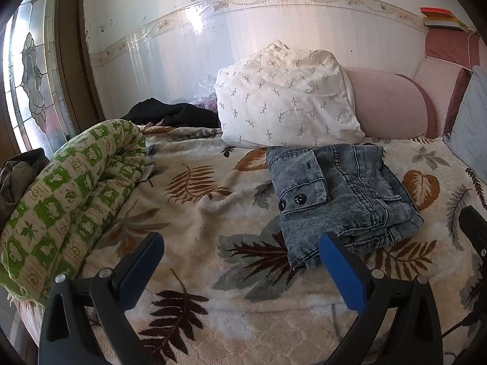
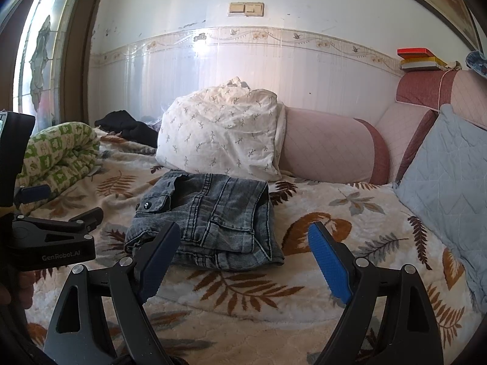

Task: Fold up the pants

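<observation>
The pants are grey-blue washed denim, folded into a compact stack on the leaf-print blanket, in front of the white pillow. They also show in the right wrist view. My left gripper is open and empty, held above the blanket just left of and nearer than the pants. My right gripper is open and empty, hovering just in front of the pants' near edge. The left gripper's body shows at the left of the right wrist view.
A rolled green-and-white quilt lies at the left. A white leaf-print pillow, a pink bolster and a blue-grey cushion line the back and right. Black clothing lies by the wall.
</observation>
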Action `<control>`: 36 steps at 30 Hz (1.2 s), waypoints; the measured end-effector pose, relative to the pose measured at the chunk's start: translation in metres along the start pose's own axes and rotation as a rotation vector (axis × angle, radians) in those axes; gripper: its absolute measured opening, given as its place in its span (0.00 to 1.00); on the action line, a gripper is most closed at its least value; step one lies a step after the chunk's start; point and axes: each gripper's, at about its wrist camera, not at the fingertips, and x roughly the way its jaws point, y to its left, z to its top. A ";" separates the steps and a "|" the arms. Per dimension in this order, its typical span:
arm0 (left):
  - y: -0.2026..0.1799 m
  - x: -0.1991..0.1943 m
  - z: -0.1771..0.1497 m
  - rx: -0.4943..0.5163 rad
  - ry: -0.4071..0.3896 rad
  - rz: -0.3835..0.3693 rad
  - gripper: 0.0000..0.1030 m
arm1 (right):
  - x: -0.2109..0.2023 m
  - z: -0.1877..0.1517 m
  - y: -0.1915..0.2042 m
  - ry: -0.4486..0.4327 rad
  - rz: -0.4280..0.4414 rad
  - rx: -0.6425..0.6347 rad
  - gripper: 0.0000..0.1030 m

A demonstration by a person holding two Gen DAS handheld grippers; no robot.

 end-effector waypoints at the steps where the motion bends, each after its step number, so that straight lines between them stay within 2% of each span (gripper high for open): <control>1: 0.000 0.000 0.000 0.001 0.000 0.001 1.00 | 0.000 0.000 0.000 0.000 0.000 0.000 0.84; 36: 0.002 0.002 -0.001 0.009 0.006 -0.007 1.00 | 0.001 -0.003 0.000 0.004 0.003 -0.007 0.84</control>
